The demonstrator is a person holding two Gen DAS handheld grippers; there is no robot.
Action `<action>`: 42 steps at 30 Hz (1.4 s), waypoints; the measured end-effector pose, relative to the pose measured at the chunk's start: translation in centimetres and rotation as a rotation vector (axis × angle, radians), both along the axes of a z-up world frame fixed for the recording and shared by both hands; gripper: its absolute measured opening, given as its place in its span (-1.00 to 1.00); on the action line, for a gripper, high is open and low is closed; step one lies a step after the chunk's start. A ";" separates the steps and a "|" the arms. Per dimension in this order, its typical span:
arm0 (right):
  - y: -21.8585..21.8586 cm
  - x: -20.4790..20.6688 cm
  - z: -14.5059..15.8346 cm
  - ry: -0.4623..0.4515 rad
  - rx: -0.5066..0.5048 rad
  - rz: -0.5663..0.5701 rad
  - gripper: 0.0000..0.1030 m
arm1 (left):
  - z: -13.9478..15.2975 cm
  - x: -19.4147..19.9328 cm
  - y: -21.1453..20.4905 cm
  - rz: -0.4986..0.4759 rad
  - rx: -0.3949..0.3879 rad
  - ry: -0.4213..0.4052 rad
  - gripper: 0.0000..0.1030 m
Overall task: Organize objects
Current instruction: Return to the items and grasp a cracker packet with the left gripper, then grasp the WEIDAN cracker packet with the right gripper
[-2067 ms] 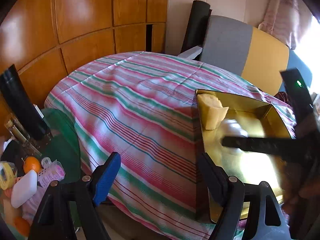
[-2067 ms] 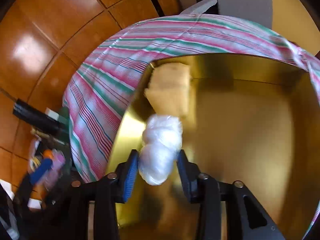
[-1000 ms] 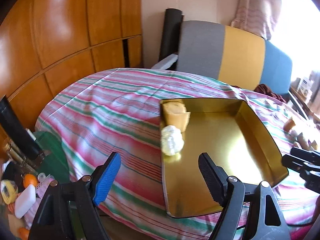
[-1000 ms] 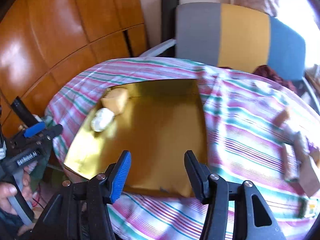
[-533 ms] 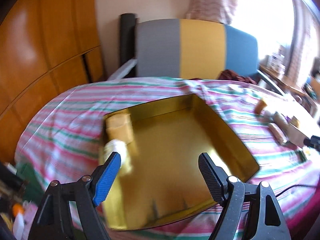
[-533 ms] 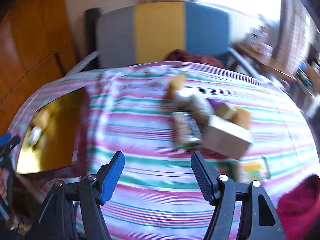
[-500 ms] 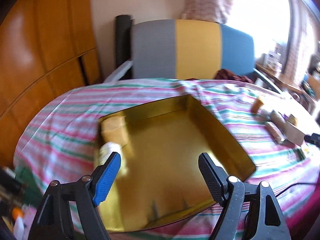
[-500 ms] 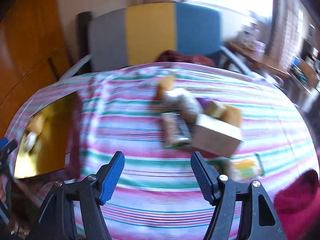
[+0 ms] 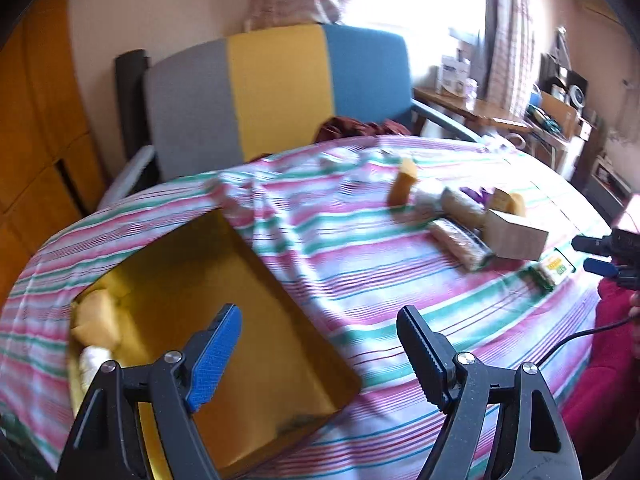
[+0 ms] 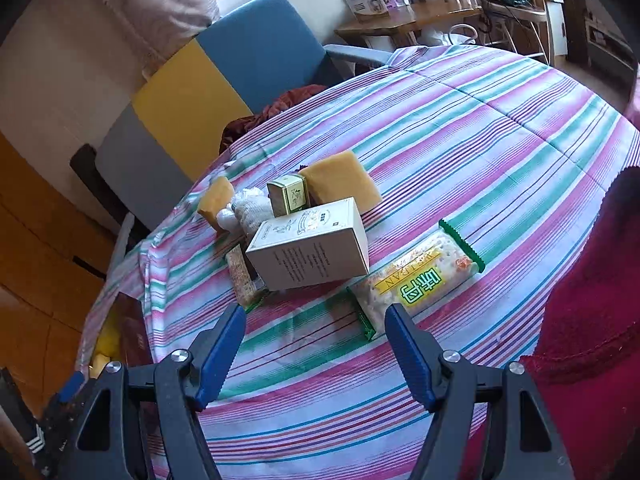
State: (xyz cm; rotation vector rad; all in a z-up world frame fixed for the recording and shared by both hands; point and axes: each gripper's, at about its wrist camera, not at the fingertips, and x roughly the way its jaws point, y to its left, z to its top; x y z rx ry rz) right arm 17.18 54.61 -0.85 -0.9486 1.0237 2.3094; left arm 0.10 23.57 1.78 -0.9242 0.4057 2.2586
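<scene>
The right gripper (image 10: pixel 314 350) hangs over the striped tablecloth (image 10: pixel 500 128) with nothing between its fingers, and its jaws are opening wider as it faces the pile of loose things. Nearest it lies the snack packet (image 10: pixel 416 278), flat on the cloth just beyond the blue pads; behind that sits the white box (image 10: pixel 310 254), leaning on a narrow wrapped bar (image 10: pixel 242 276), with a small green box (image 10: pixel 290 196), a yellow sponge (image 10: pixel 340 184), a white bundle (image 10: pixel 250 210) and a second sponge (image 10: pixel 216 196) crowded at the back. The packet looks the easiest next pick: I would come down across its short width, pads either side of the middle, and close gently, since the wrapper will likely crumple and slide. The left gripper (image 9: pixel 318 354) is wide and empty too, poised above the gold tray (image 9: pixel 280 320), which already holds a sponge (image 9: pixel 96 320) and a white bundle (image 9: pixel 94 362) in its far corner. The left view is smeared by motion, so the pile there reads poorly, and what lies under the white box I cannot tell. From the right view the tray is nearly cut off at the edge.
</scene>
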 end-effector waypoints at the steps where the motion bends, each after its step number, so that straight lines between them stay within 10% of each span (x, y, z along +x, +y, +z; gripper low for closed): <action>1: 0.2 0.2 0.0 0.011 -0.012 -0.003 0.43 | -0.4 0.0 1.2 -0.016 -0.006 -0.018 0.57; 22: 1.1 0.7 -0.5 0.134 -0.104 0.023 0.45 | -7.2 -3.8 20.4 -0.091 -0.093 -0.254 0.56; 31: 1.1 0.5 -0.8 0.144 -0.126 0.038 0.46 | -9.3 -4.7 25.9 -0.088 -0.135 -0.215 0.56; 37: 1.1 0.4 -1.0 0.141 -0.135 0.041 0.46 | -10.2 -4.9 23.7 -0.108 -0.105 -0.212 -0.17; 42: 1.5 0.3 -1.4 0.130 -0.158 0.027 0.46 | -10.1 -3.0 19.1 -0.131 -0.082 -0.192 -0.21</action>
